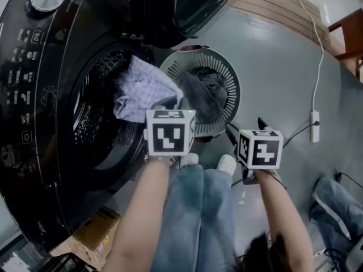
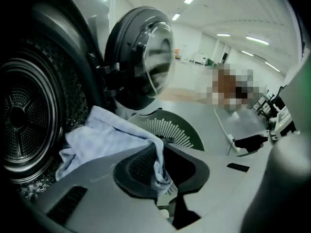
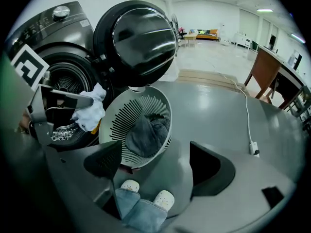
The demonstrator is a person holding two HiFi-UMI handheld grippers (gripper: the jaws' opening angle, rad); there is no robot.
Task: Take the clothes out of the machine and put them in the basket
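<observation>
The left hand-held gripper (image 2: 163,166) clamped one pale checked cloth (image 2: 107,137). The right hand-held gripper (image 3: 155,166) stood apart and empty; ahead of it, one basket (image 3: 121,118) held one grey garment (image 3: 148,135).

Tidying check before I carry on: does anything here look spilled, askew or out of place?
Nothing looks spilled or damaged. The light cloth hangs from the shut left gripper beside the basket, which holds a dark garment. Only a power strip and its cord lie loose on the floor.
</observation>
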